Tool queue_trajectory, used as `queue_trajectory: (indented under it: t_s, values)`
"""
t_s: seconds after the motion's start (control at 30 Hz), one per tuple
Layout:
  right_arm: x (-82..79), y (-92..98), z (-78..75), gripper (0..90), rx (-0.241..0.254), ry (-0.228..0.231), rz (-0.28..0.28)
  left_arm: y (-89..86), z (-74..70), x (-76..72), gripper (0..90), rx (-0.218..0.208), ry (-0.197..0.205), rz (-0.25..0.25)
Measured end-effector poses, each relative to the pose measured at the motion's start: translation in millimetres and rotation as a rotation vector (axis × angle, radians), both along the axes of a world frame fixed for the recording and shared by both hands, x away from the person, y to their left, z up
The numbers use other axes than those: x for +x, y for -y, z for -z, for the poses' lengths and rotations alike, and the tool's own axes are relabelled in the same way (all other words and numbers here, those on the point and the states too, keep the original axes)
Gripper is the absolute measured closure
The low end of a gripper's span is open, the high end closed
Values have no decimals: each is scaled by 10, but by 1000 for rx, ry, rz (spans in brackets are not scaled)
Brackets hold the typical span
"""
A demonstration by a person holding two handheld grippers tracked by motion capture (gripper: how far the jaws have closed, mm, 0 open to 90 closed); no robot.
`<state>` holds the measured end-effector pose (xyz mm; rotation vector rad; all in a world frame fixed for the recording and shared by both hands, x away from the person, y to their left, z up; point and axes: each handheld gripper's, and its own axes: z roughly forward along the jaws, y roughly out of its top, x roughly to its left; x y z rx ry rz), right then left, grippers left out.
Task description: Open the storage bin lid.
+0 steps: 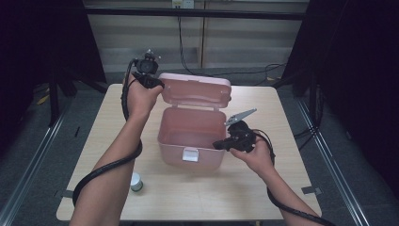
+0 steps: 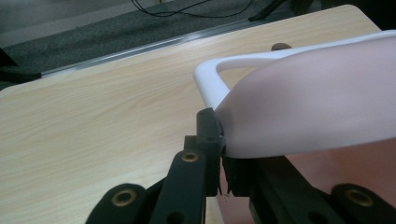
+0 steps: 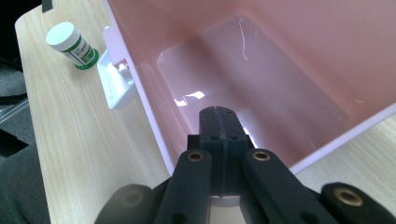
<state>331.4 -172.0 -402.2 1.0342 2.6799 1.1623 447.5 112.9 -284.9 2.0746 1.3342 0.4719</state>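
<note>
The left gripper (image 1: 151, 81) is clamped on the lid (image 1: 197, 92) corner, the open box (image 1: 190, 134) lying below it, nearer the closed, empty right gripper (image 1: 221, 144).

A: Where does the high view sit?
B: Above the table's (image 1: 197, 197) six o'clock edge, facing twelve.
A: The gripper views?
B: Close, both sharing the pink box (image 1: 190, 129) (image 2: 317, 107) (image 3: 261, 70).
</note>
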Motion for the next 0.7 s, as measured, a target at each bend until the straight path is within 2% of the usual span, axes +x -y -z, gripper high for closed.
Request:
queue_trajectory:
  t_s: [0.13,0.5,0.7]
  values:
    - [-1,7,5,900,10,0,-1,15,-11,47,871,4,-3,-1]
    - [11,24,12,900,22,-1,-11,45,-43,153,873,15,-41,-6]
    - [12,28,13,900,23,1,-12,49,-39,178,872,10,-39,-7]
